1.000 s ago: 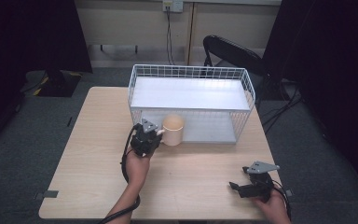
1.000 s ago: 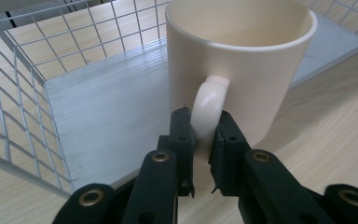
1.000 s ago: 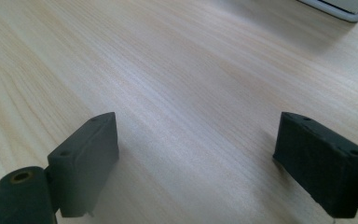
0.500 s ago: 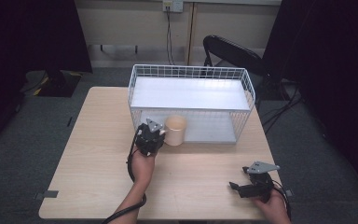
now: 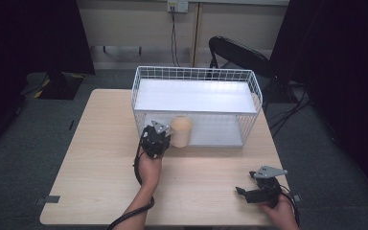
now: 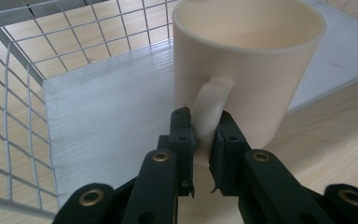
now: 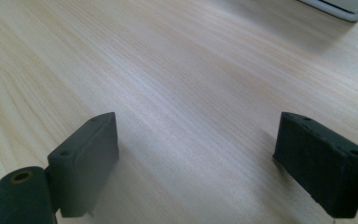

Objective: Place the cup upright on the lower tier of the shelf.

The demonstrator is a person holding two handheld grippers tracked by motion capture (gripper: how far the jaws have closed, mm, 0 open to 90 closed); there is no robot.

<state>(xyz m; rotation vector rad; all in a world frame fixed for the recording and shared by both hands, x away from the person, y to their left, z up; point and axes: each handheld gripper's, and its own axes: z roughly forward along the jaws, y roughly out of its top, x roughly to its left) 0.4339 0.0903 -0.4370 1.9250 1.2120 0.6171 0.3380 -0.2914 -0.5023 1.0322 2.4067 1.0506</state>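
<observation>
A cream mug (image 5: 181,132) stands upright at the open front of a white wire basket (image 5: 196,74), its base over the edge of the basket's white floor (image 6: 107,112). My left gripper (image 5: 166,139) comes at it from the left and is shut on the mug's handle (image 6: 209,107), with the black pads (image 6: 182,135) pressed on both sides of the loop. In the left gripper view the mug (image 6: 242,70) rises close ahead of that gripper (image 6: 204,135). My right gripper (image 5: 240,191) rests near the table's front right corner. Its jaws (image 7: 196,154) stand wide open over bare wood.
The basket's wire walls (image 6: 9,140) close in on the left of the mug. A light wooden table (image 5: 100,158) has free room at its left and front. A black chair (image 5: 239,52) stands behind the basket, and grey carpet surrounds the table.
My left gripper and the mug have shifted slightly right and toward the basket. The right gripper has stayed in place.
</observation>
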